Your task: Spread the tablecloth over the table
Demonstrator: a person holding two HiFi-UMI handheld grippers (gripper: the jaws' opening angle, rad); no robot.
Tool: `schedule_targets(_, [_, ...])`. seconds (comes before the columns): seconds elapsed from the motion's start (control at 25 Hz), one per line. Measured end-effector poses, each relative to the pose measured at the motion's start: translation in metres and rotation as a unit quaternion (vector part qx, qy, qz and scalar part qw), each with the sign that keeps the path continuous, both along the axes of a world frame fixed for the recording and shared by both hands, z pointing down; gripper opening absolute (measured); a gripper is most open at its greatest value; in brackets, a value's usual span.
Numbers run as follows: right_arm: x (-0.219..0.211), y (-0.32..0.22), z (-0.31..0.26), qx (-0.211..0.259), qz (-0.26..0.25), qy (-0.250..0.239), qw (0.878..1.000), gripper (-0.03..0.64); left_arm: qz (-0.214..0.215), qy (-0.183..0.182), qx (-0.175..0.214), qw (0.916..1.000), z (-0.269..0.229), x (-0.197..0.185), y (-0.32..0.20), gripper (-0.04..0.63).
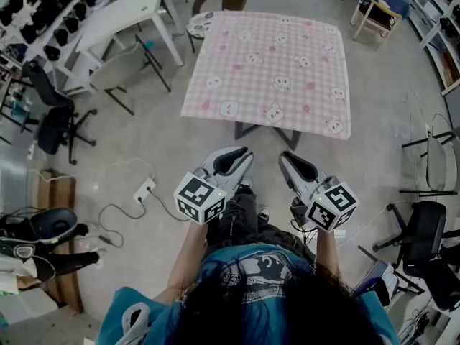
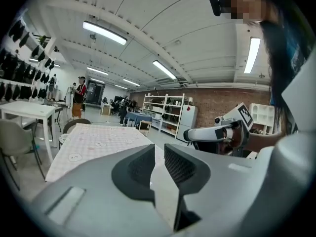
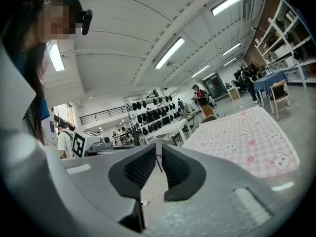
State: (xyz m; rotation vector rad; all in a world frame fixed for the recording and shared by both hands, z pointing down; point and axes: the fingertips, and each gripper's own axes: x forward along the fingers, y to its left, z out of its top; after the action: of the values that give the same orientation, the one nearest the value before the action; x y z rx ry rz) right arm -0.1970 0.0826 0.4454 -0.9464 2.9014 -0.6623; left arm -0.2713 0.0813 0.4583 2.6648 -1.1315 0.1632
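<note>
Left tool, right tool hover before the tablecloth; white table beside.

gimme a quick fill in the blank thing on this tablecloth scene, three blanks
The tablecloth spread over the table is checked in white and ___.
Between the jaws of the left tool there is ___.
The white power strip lies on the ___.
Missing words: pink; nothing; floor.
</note>
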Motion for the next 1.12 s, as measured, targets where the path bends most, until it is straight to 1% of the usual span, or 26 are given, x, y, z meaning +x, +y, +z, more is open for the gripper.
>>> schedule_targets(0.2, [-0.007, 0.013, -0.001, 0.011, -0.016, 0.003, 1.000, 0.015, -0.005, 0.004, 0.014, 0.9999, -0.004, 0.001, 0.011, 0.019])
schedule_targets(0.24, [-0.008, 0.015, -0.002, 0.013, -0.017, 0.001, 1.000, 0.009, -0.005, 0.002, 0.016, 0.9999, -0.004, 0.001, 0.013, 0.015])
schedule_targets(0.32, [-0.009, 0.017, -0.007, 0.018, -0.018, -0.001, 1.000, -0.008, -0.001, -0.001, 0.016, 0.9999, -0.004, 0.003, 0.015, 0.015])
schedule_targets(0.88, [-0.005, 0.019, -0.016, 0.036, -0.021, 0.003, 0.999, -0.005, 0.027, -0.014, 0.025, 0.9992, -0.016, 0.021, 0.018, 0.015])
schedule_targets(1.12, [0.002, 0.021, -0.017, 0.048, -0.017, 0.015, 0.999, 0.000, 0.034, -0.016, 0.027, 0.9989, -0.017, 0.030, 0.021, 0.015])
